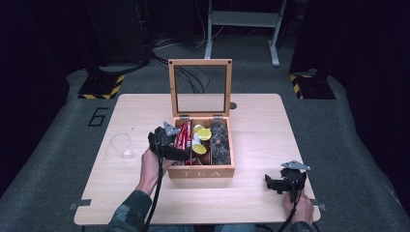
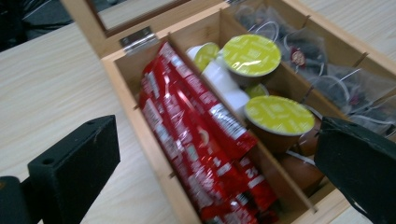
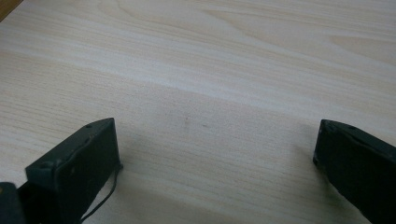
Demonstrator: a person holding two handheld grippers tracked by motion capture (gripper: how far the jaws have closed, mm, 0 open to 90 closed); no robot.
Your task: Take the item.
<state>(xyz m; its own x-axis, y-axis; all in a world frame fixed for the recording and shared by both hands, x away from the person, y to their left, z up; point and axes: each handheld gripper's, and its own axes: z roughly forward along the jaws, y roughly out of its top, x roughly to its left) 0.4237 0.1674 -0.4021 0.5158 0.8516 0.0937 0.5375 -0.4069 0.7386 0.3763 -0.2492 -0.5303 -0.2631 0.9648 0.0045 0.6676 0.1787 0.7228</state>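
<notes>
Left gripper [image 2: 215,163] poised wide-fingered over red sachets [image 2: 201,135] in tea box's [image 1: 200,171] left compartment. Best lowered straight, straddling one sachet, clear of divider. Right gripper [image 1: 280,183] idle, fingers wide.

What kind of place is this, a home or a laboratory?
Probably a laboratory or recording studio: one small wooden table on grey carpet, hazard-striped stand bases, loose cables on the floor, dark surroundings.

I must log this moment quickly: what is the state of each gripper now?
Left gripper: open, holding nothing, over the red packets in the tea box.
Right gripper: open, holding nothing, over the table.
</notes>
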